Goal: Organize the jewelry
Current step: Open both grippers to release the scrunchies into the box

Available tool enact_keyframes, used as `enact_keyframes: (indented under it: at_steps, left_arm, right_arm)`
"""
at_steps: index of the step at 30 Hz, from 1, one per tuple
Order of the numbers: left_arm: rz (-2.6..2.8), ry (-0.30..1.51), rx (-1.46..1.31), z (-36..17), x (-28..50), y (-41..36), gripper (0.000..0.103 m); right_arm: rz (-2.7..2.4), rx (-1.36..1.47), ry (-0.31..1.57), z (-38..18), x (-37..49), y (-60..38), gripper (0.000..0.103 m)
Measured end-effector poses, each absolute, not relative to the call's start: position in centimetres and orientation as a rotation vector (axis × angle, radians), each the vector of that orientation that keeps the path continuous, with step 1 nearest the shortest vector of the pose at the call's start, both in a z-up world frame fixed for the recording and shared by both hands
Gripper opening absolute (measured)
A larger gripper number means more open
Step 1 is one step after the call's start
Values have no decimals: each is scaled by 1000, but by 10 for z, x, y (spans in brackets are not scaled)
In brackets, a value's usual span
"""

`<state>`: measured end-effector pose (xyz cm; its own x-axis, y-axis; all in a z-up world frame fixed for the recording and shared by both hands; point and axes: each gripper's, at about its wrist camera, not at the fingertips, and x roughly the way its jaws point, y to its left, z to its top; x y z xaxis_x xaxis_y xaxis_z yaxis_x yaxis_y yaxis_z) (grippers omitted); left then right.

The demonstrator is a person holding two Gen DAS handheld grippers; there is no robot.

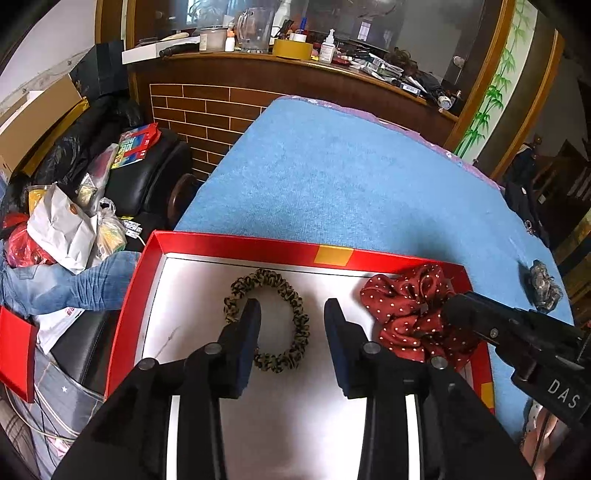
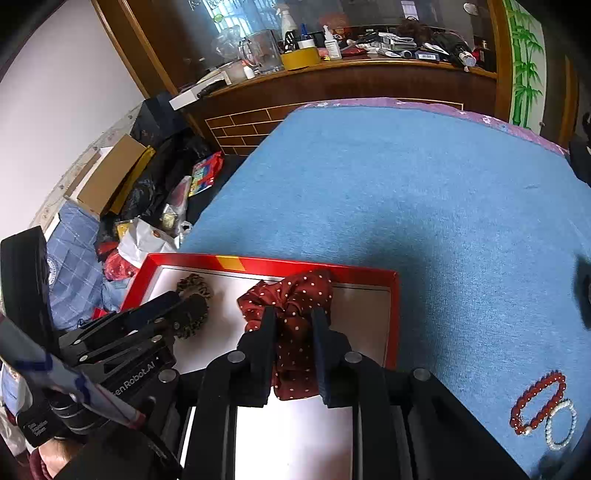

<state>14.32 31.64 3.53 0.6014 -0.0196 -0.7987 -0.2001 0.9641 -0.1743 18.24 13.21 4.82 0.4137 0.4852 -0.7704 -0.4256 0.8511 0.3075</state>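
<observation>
so, clutter: far wooden ledge (image 1: 332,70) along the top of the frame carries a glass jug (image 1: 256,29), a yellow tape roll (image 1: 293,48) and bottles; bags and boxes pile at left.
surface: counter (image 2: 424,206) under fuzzy blue cloth, purple trim at its far edge.
tray: red-rimmed box lid (image 1: 236,245), pale glossy floor, lower centre.
leopard scrunchie (image 1: 266,319): ruffled ring, flat in the tray.
red scrunchie (image 2: 295,325): polka-dot, satiny, bunched in the tray's right part.
left tongs (image 1: 291,321): apart, over the leopard ring.
right tongs (image 2: 293,328): clamped on the red scrunchie.
bracelets: red bead bracelet (image 2: 537,404) touching pearl bracelet (image 2: 561,424), lower right on the cloth.
</observation>
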Motion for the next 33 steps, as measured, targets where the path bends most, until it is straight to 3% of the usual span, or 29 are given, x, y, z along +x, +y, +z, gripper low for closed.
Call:
enact_keyframes:
  at_steps: [6,33]
  left_arm:
    - [118,906,-269,41,138,318,42]
    - [4,782,-252,97,60,241,45]
  right_arm:
    - [571,74,979,54,178,127,27]
    - [639,183,830,95,92,45,28]
